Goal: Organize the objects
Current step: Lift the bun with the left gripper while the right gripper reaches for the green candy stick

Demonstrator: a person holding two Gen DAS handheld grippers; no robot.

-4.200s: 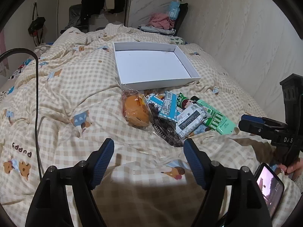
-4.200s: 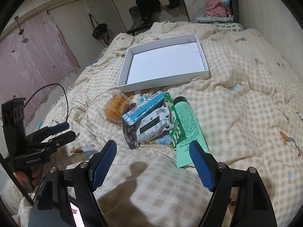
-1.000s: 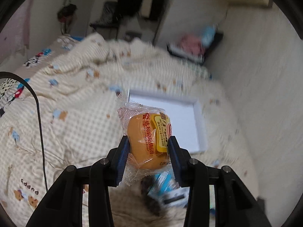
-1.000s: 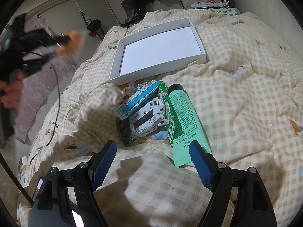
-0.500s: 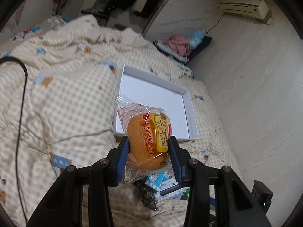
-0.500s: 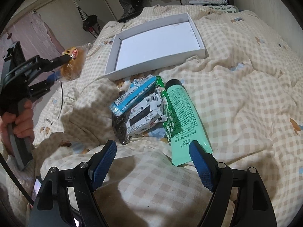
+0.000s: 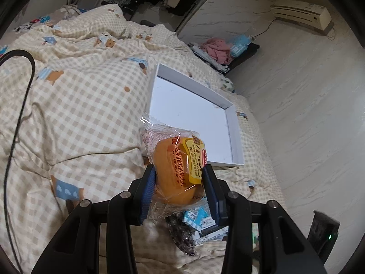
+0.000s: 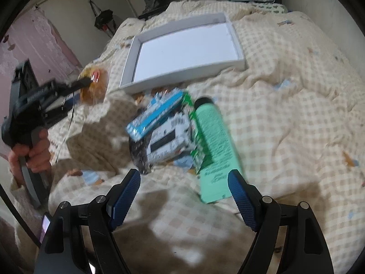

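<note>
Progress: early. My left tongs [image 7: 180,178] are clamped on the wrapped bread bun [image 7: 179,171], held in the air above the checked quilt [image 7: 79,114], just short of the near corner of the white box lid [image 7: 235,137]. The tray is bare inside; nothing has been put away yet.

The bun is orange-brown, sealed in clear crinkled film with a yellow and red label, pinched at its sides.

Left to do, in my judgement: set the bun down in the tray, then clear the pile: blue-and-white snack packet [image 8: 157,114], black-and-white packet [image 8: 168,141], green tube [image 8: 214,146].

My right tongs [image 8: 184,196] are spread wide, empty, near that pile.
</note>
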